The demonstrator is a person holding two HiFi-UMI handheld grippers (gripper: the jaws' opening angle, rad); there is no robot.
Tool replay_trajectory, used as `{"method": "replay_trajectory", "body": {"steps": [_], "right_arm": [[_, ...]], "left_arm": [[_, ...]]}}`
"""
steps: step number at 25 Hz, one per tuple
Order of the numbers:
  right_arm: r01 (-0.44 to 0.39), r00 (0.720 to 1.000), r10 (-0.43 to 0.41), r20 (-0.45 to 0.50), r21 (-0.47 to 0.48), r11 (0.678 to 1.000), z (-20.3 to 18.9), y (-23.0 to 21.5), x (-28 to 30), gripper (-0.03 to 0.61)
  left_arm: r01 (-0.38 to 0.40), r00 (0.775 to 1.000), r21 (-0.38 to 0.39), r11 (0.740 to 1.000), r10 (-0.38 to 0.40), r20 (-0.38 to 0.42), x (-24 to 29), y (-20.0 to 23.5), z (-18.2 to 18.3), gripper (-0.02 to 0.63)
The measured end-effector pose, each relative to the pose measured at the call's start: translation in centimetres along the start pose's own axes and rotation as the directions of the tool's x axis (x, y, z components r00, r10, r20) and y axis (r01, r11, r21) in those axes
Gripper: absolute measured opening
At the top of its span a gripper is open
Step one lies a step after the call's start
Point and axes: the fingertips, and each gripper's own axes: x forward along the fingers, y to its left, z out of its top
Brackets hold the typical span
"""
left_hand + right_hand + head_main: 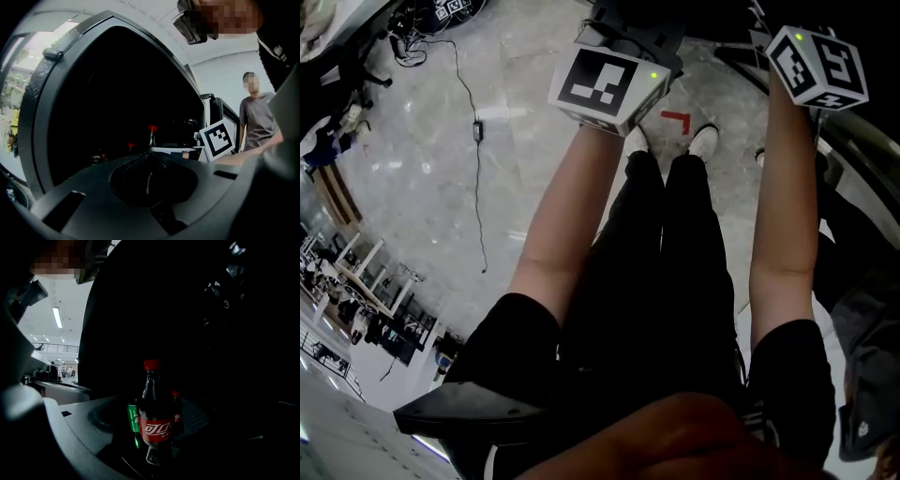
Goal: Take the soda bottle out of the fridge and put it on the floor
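Quick update from me: the soda bottle (154, 420) hasn't left the fridge (117, 84) yet. It's standing upright on a dark shelf, with a red cap and a red label. There's a green can (133, 420) just beside it on the left (can't tell if they touch) and a second red-capped bottle (176, 406) tucked just behind it on the right.

My right gripper (817, 66) is aimed straight at it with the jaws spread wide, and it has hold of nothing. The bottle sits ahead in the gap, and I don't see a pad pressing on it.

My left gripper (149, 157) has its jaws pressed together and it's empty too. It's looking into the same dark fridge, where a couple of red caps show up. Someone in a grey shirt (257, 124) stands off to its right.

Looking down, both my forearms reach out over my legs. The marble floor (441, 206) has a black cable (475, 127) and a red tape corner (675, 119) on it.
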Motion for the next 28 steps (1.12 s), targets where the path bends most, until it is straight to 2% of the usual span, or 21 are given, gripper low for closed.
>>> {"method": "replay_trajectory", "body": {"steps": [6, 14, 22, 24, 28], "right_arm": [[-0.016, 1.000, 0.016, 0.001, -0.002, 1.000, 0.0, -0.4, 1.7, 0.325], [-0.016, 0.999, 0.013, -0.038, -0.067, 0.998, -0.4, -0.6, 3.5, 0.321], [-0.034, 0.999, 0.032, -0.019, -0.130, 0.991, -0.1, 1.3, 1.6, 0.318], [-0.053, 0.999, 0.053, -0.004, -0.128, 0.990, 0.2, 2.3, 0.4, 0.318], [-0.140, 0.990, 0.140, -0.006, -0.121, 0.983, 0.6, 5.1, -1.9, 0.318]], "left_arm": [[-0.001, 1.000, 0.017, 1.000, 0.001, 0.009, 1.2, 0.5, 0.1, 0.005], [-0.030, 1.000, 0.017, 0.999, 0.030, 0.011, 1.3, 1.0, -0.4, 0.005], [-0.042, 0.999, -0.015, 0.999, 0.042, 0.008, -1.5, -0.2, -1.8, 0.005], [-0.042, 0.999, -0.016, 0.999, 0.042, 0.018, -2.5, -0.8, -2.0, 0.005], [-0.068, 0.997, -0.031, 0.997, 0.069, 0.035, -5.1, -1.1, -2.0, 0.005]]}}
